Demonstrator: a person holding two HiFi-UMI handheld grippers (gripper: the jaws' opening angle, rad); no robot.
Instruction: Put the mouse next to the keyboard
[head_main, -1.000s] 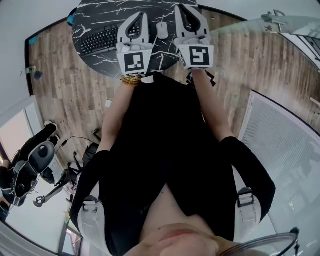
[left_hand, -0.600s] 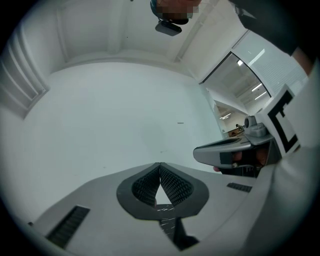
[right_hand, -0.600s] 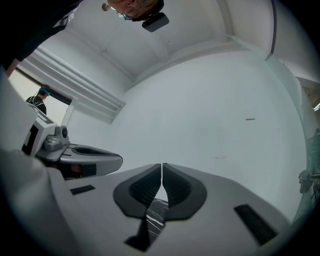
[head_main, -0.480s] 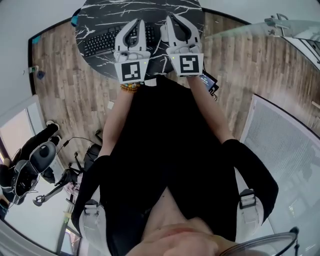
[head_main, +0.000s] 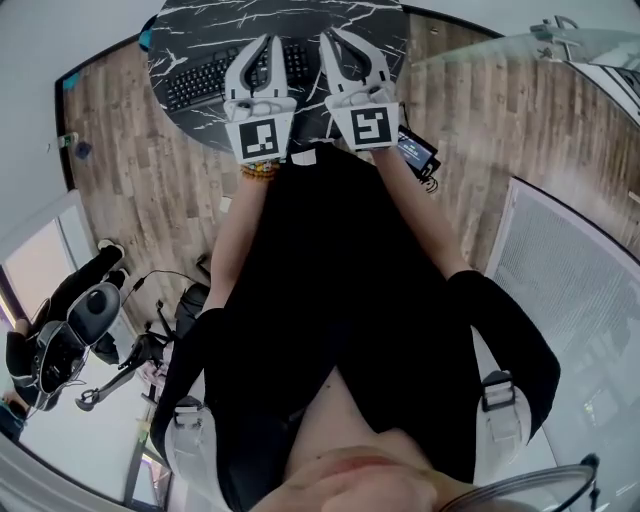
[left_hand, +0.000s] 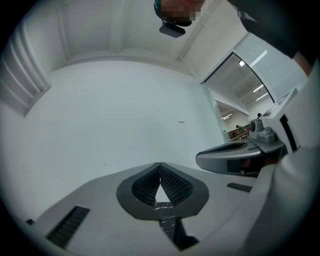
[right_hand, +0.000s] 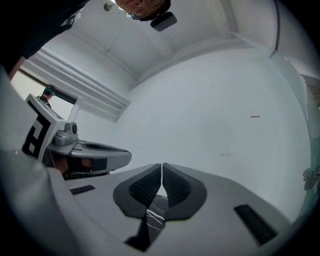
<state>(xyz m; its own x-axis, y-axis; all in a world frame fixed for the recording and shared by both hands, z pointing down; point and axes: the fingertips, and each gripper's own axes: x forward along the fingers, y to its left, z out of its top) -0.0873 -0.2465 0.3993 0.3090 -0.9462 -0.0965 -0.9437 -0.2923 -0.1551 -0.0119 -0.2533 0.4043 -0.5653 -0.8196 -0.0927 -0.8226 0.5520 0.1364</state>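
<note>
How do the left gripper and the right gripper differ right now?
In the head view, the left gripper overlaps the keyboard, while the right gripper is over bare table beside it. The marker cube on the left gripper bears a different pattern from the right gripper's. A beaded bracelet shows behind the left gripper, none behind the right gripper. Both are shut, with nothing between the jaws.

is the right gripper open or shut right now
Shut, and empty. In its own view the pads of the right gripper meet at the tips, with only the black marbled table showing through the gap behind them.
</note>
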